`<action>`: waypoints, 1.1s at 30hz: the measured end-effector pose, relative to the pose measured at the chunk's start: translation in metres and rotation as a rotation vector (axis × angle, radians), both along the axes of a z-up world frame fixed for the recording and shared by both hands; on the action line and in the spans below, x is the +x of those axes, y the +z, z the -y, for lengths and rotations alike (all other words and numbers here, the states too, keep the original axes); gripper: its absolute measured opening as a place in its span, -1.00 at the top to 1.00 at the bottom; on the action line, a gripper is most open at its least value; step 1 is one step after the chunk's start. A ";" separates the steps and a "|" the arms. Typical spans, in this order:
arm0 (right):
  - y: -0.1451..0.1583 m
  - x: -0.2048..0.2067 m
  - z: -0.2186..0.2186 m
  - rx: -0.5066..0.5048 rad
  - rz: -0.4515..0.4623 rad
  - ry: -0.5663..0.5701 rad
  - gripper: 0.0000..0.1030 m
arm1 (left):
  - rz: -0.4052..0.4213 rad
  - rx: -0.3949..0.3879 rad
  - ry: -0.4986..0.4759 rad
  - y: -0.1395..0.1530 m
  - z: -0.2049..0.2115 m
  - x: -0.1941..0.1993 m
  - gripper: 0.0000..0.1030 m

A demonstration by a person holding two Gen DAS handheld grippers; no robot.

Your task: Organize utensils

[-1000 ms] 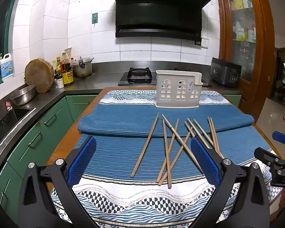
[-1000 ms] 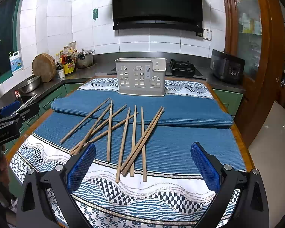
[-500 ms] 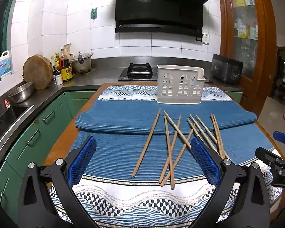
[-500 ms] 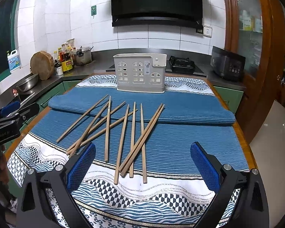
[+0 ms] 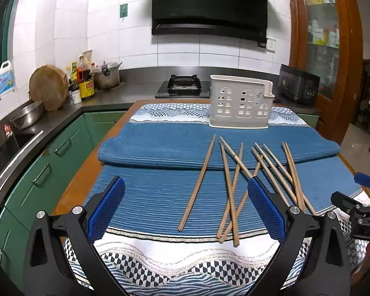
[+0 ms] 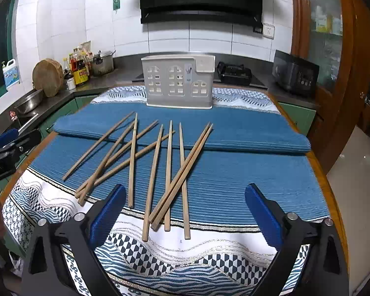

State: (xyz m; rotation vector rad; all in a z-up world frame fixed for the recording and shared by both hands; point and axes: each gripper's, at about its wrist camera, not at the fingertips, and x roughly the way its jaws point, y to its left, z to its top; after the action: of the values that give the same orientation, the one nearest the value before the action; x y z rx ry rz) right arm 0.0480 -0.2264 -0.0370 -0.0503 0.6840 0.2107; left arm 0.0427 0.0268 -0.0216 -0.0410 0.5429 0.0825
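Several wooden chopsticks [image 5: 230, 187] [image 6: 155, 162] lie scattered and crossing on a blue ribbed cloth [image 5: 148, 192] [image 6: 234, 172]. A white plastic utensil holder [image 5: 240, 101] [image 6: 178, 81] stands upright at the far end of the table. My left gripper [image 5: 185, 185] hovers open over the near left chopsticks, holding nothing. My right gripper [image 6: 185, 187] hovers over the near ends of the right-hand chopsticks. Its jaws are closing, still wide apart, and the pads press on nothing. Each gripper also shows at the edge of the other's view, the right gripper [image 5: 357, 207] and the left gripper [image 6: 7, 148].
A folded blue mat [image 5: 185, 148] forms a raised ridge between the chopsticks and the holder. The wooden table edge [image 6: 325, 187] runs along the right. On the counter behind are a chopping board [image 5: 48, 87], metal bowl [image 5: 27, 117], bottles, pot, gas stove [image 5: 183, 83] and a black appliance [image 6: 294, 76].
Both grippers have sunk and come closer to the chopsticks, which now look larger. The right gripper's fingers stand slightly nearer together.
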 end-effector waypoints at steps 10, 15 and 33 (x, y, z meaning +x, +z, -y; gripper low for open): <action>-0.024 0.017 -0.006 0.007 -0.091 0.004 -0.08 | -0.029 -0.041 0.013 -0.014 -0.015 0.011 -0.91; -0.035 0.025 -0.008 0.026 -0.129 0.004 0.22 | -0.041 -0.042 0.009 -0.020 -0.017 0.016 -0.90; -0.052 0.046 -0.017 0.082 -0.212 -0.019 0.83 | -0.077 -0.049 -0.002 -0.040 -0.026 0.032 -0.91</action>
State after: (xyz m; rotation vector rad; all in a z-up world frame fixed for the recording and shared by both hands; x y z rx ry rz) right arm 0.0939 -0.2093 -0.0886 0.0576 0.8863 0.2275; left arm 0.0752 0.0526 -0.0619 -0.0858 0.6217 0.0688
